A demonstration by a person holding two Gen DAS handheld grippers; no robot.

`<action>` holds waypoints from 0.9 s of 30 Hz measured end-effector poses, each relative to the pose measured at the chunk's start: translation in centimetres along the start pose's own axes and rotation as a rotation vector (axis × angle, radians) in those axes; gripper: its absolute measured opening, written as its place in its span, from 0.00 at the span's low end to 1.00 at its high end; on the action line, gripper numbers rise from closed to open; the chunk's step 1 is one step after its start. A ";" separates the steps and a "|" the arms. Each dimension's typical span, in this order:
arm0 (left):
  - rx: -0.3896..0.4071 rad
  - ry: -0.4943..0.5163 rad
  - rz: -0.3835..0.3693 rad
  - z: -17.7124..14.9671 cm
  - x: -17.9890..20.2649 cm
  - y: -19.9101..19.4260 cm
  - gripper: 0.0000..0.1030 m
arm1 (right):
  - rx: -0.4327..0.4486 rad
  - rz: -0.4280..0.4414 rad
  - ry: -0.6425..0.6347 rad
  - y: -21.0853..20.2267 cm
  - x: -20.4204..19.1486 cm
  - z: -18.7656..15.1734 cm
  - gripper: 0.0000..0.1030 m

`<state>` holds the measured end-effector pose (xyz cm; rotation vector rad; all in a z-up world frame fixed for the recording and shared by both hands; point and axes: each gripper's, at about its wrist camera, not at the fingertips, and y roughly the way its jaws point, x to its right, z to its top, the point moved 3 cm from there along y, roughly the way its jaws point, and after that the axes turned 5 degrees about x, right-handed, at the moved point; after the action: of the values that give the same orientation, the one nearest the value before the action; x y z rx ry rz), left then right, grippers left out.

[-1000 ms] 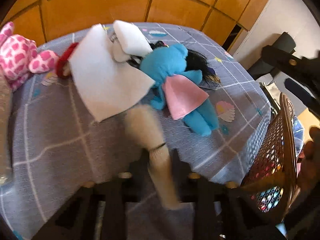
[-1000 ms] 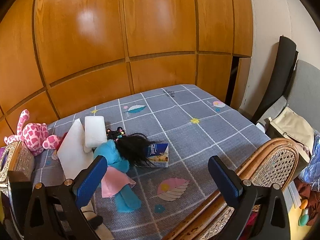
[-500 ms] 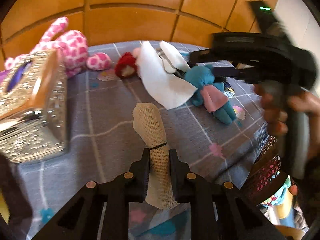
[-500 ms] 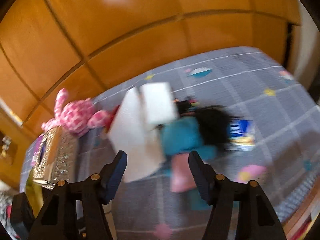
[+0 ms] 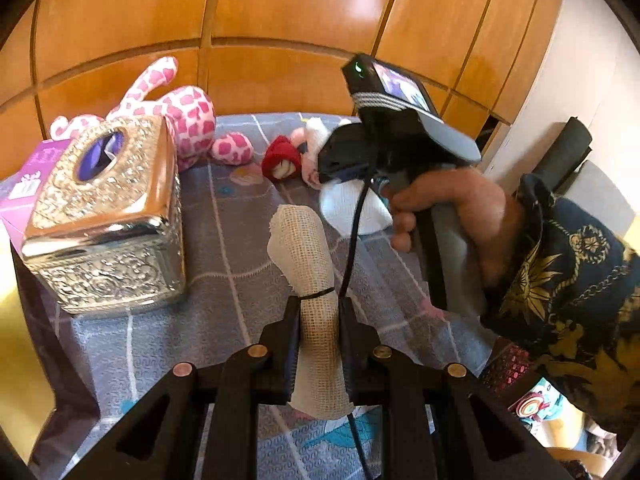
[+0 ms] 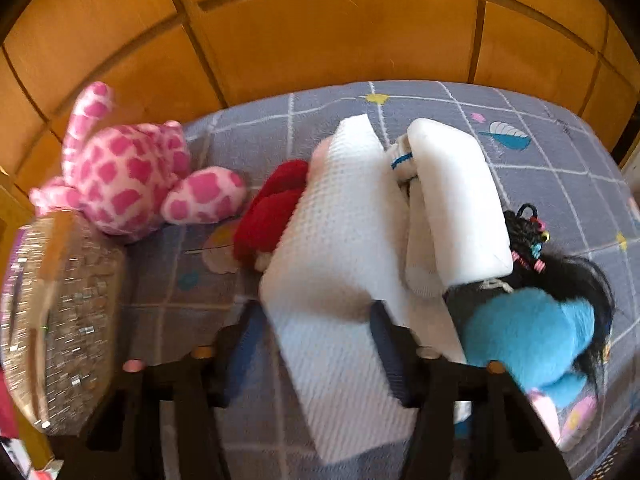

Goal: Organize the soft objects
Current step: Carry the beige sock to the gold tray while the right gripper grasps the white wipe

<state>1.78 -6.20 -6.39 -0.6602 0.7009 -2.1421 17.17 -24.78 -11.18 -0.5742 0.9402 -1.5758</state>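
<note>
My left gripper (image 5: 319, 312) is shut on a rolled beige mesh cloth (image 5: 310, 248) tied with a black band, held above the grey quilt (image 5: 224, 248). My right gripper (image 6: 316, 320) is open with its two fingers either side of a white waffle cloth (image 6: 340, 264) that leans on a white foam block (image 6: 456, 204). A pink spotted plush (image 6: 132, 176), a red plush (image 6: 272, 212) and a blue doll with black hair (image 6: 528, 328) lie around it. The right gripper's body (image 5: 384, 136) shows in the left wrist view.
A silver embossed tissue box (image 5: 104, 216) stands at the left, with a purple box (image 5: 28, 184) behind it. Orange wood panelling (image 5: 280, 20) backs the bed. The person's patterned sleeve (image 5: 568, 300) fills the right side.
My right gripper has swung down and forward until its fingers straddle the white cloth. My left gripper has turned left with the mesh roll still in it, bringing the tissue box into view.
</note>
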 end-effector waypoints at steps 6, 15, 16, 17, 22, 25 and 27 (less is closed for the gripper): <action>0.043 -0.029 -0.028 0.3 -0.4 -1.8 0.17 | 0.053 0.024 0.035 -2.6 1.4 -1.0 0.02; 0.112 -0.158 -0.030 1.2 -3.3 -6.0 0.17 | -0.002 0.249 0.072 -6.8 2.3 -7.4 0.02; 0.125 -0.170 -0.015 1.3 -3.8 -6.7 0.17 | -0.010 0.250 0.068 -6.7 2.3 -8.0 0.02; 0.142 -0.185 0.006 1.4 -4.7 -7.6 0.17 | -0.020 0.253 0.067 -6.5 2.4 -8.6 0.02; 0.209 -0.281 0.125 1.6 -9.6 -11.5 0.17 | -0.080 0.273 0.090 -4.7 2.7 -10.3 0.02; 0.220 -0.347 0.238 1.3 -13.8 -13.1 0.17 | -0.089 0.277 0.102 -4.1 2.9 -10.7 0.02; 0.206 -0.395 0.313 1.0 -17.2 -13.4 0.17 | -0.087 0.280 0.097 -4.0 3.2 -10.5 0.02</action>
<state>5.37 14.53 -0.58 -0.7761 0.3371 -1.7005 5.93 -25.03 -14.21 -0.4082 1.1160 -1.3255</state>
